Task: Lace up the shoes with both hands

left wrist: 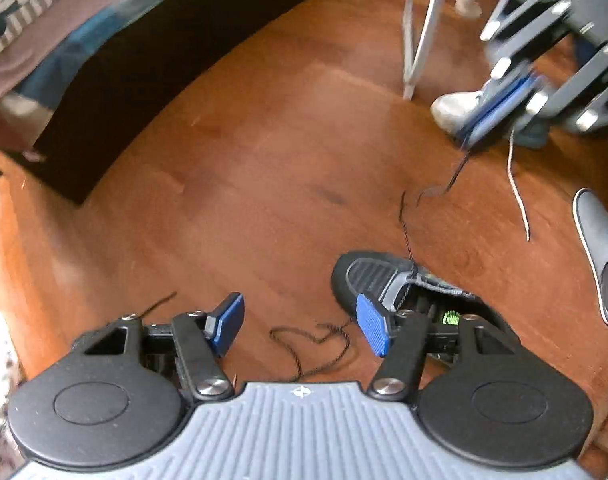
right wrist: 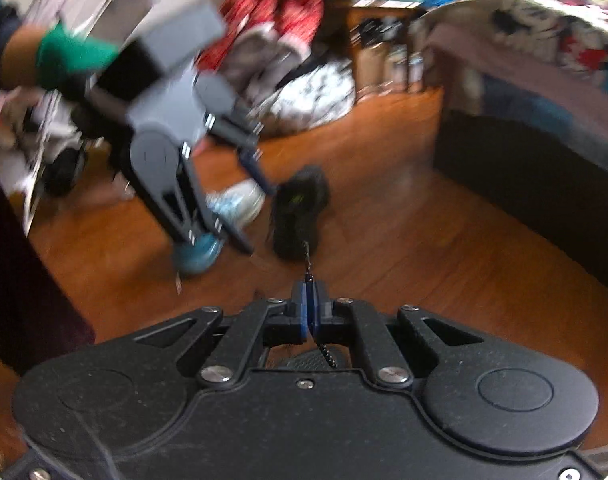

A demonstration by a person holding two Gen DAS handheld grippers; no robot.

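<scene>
1. My left hand-held gripper (left wrist: pixel 300 326) is hanging open over the floor (left wrist: pixel 224 200), nothing between its pads, above a slack loop of black lace (left wrist: pixel 315 344).
2. The black shoe (left wrist: pixel 383 280) is sitting just beside it on the floor.
3. Farther off, my right hand-held gripper (right wrist: pixel 308 308) is pinching the lace's other end.
4. I judge threading is midway; next I am needing to regrip the loose loop.
</scene>
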